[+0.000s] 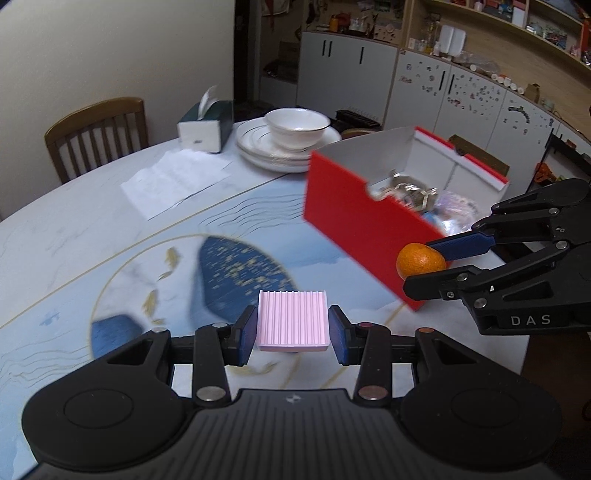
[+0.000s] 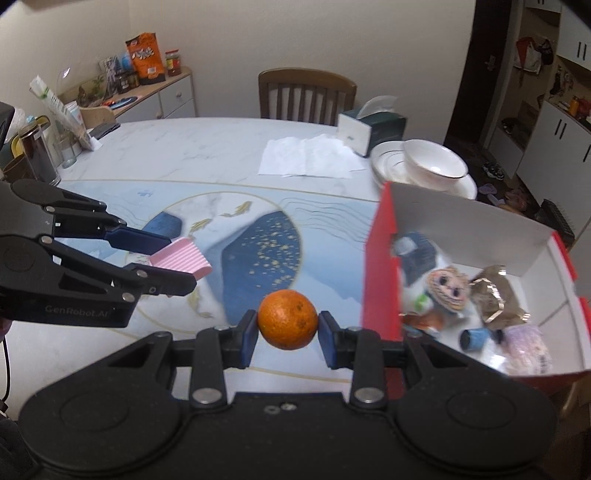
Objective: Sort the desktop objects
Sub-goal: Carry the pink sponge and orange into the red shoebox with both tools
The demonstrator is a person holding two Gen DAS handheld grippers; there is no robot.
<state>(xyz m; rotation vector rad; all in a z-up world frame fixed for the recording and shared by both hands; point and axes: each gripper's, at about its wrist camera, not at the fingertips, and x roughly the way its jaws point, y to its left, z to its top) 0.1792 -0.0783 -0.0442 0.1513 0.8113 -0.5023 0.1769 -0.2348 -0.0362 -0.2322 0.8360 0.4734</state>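
I am in a home dining room: marble-patterned table (image 2: 207, 147), wooden chair (image 2: 306, 94), stacked plates (image 1: 258, 142) with bowl (image 1: 297, 127), tissue box (image 1: 205, 127), snack-laden sideboard (image 2: 162, 96), cluttered wall shelves (image 1: 517, 33).

a green tissue box (image 1: 205, 127) stands at the far side of the table (image 1: 74, 229), with a white paper sheet (image 1: 177, 181) lying flat just in front of it. beside the box a bowl (image 1: 297, 129) sits on stacked plates (image 1: 255, 142). a wooden chair (image 1: 98, 134) is behind the table. a sideboard (image 2: 162, 94) against the wall carries an orange snack bag (image 2: 146, 59) and a jar (image 2: 173, 62). white cabinets (image 1: 424, 88) line the other wall.
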